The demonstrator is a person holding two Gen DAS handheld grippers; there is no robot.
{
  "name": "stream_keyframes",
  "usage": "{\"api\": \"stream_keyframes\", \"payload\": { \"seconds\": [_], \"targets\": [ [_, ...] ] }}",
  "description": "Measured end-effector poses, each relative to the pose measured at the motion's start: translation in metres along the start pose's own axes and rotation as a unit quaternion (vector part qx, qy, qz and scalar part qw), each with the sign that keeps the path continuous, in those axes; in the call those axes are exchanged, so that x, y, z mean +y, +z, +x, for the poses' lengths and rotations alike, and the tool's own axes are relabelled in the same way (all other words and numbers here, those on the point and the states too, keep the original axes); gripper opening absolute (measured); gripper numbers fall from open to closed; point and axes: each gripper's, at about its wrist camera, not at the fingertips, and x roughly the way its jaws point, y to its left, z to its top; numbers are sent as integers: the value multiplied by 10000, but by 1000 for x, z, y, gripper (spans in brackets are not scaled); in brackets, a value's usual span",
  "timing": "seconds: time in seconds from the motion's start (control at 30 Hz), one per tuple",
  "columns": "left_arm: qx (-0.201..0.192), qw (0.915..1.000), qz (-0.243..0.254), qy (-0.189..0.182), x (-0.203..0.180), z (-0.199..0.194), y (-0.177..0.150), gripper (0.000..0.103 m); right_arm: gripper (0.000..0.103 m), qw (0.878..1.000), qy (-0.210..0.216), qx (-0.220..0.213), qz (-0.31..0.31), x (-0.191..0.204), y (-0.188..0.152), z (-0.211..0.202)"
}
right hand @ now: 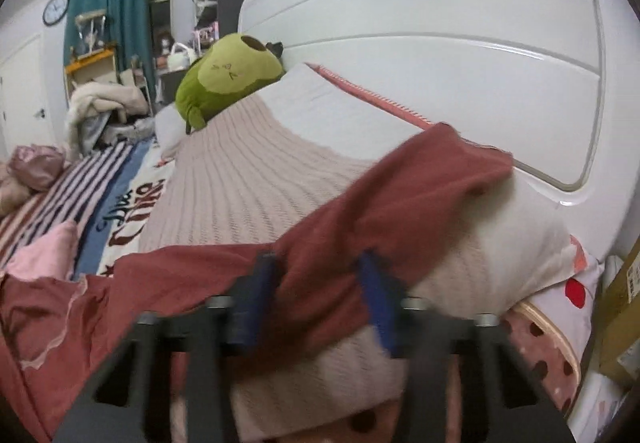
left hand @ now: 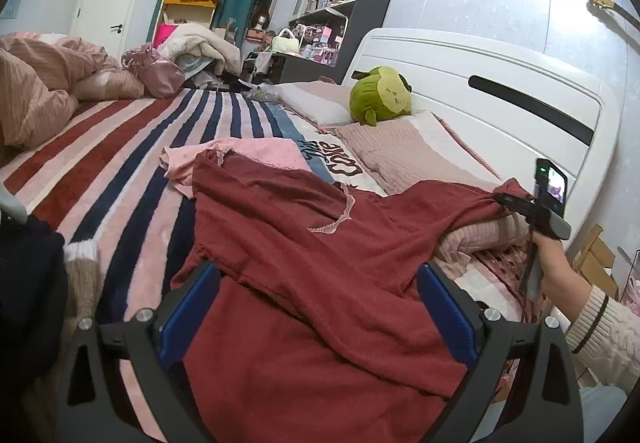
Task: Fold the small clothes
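A dark red garment (left hand: 304, 243) with a pale lace neckline lies spread on the striped bed, one end stretched right over a pillow. My left gripper (left hand: 318, 295) is open, its blue pads either side of the red cloth near its lower part. My right gripper (right hand: 320, 283) shows in the left wrist view (left hand: 506, 199) at the far right, closed on the garment's stretched end (right hand: 400, 195) above the pink pillow (right hand: 248, 187). A light pink garment (left hand: 240, 159) lies beyond the red one.
A green plush toy (left hand: 380, 95) sits on pillows against the white headboard (left hand: 500, 75). Pink bedding (left hand: 44, 83) is heaped at the far left. A dark garment (left hand: 28, 283) lies at the left edge. Cardboard boxes (left hand: 596, 263) stand beside the bed.
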Motion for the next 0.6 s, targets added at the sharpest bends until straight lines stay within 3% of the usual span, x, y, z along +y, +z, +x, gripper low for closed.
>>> {"api": "stream_keyframes", "payload": {
  "seconds": [0.03,0.07,0.2,0.4,0.47,0.5,0.57,0.6],
  "targets": [
    [4,10000,-18,-16,1,-1,0,97,7,9999,119,0,58,-9,0,-4],
    [3,10000,-39,-31,2,-1,-1,97,5,9995,268,35,132,-17,0,-6],
    [-13,9999,-45,-105,-2,-2,-4,97,3,9979,611,104,192,-38,-4,-20],
    [-10,9999,-11,-163,-6,-2,-7,97,2,9961,395,457,644,-82,-18,-25],
    [0,9999,-6,-148,-6,0,-6,97,5,9950,593,231,764,-92,-14,-33],
    [3,9999,-11,-144,-6,1,-5,97,9,9949,681,105,741,-93,-10,-38],
    [-7,9999,-21,-146,-7,3,-3,97,52,9953,752,-93,595,-89,7,-43],
    [-13,9999,-20,-142,-9,4,-2,97,54,9952,786,-151,560,-86,16,-43]
  ]
}}
